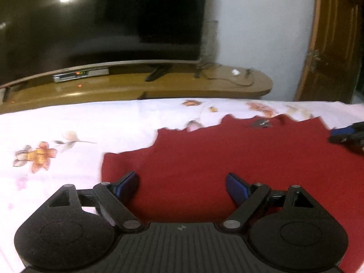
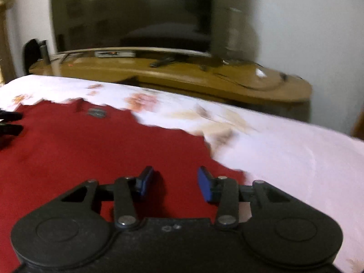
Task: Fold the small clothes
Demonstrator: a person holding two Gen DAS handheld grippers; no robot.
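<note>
A dark red garment [image 1: 216, 159] lies spread flat on a white floral bedsheet [image 1: 56, 136], with a small grey label [image 1: 261, 122] near its far edge. My left gripper [image 1: 182, 184] hovers over the garment's near left part, its blue pads [image 1: 128, 183] wide apart with nothing between them. The right gripper's fingers [image 1: 343, 134] show at the right edge of the left wrist view. In the right wrist view the red garment [image 2: 91, 147] fills the left half, and my right gripper [image 2: 175, 182] stands open over its near right edge, holding nothing. The left gripper's fingers [image 2: 10, 122] appear at the left edge there.
Beyond the bed stands a wooden TV stand [image 1: 159, 84] with a large dark television [image 1: 102, 22], a set-top box [image 1: 79, 75] and cables. A wooden door [image 1: 329, 45] is at the right. White sheet [image 2: 295, 159] stretches to the right of the garment.
</note>
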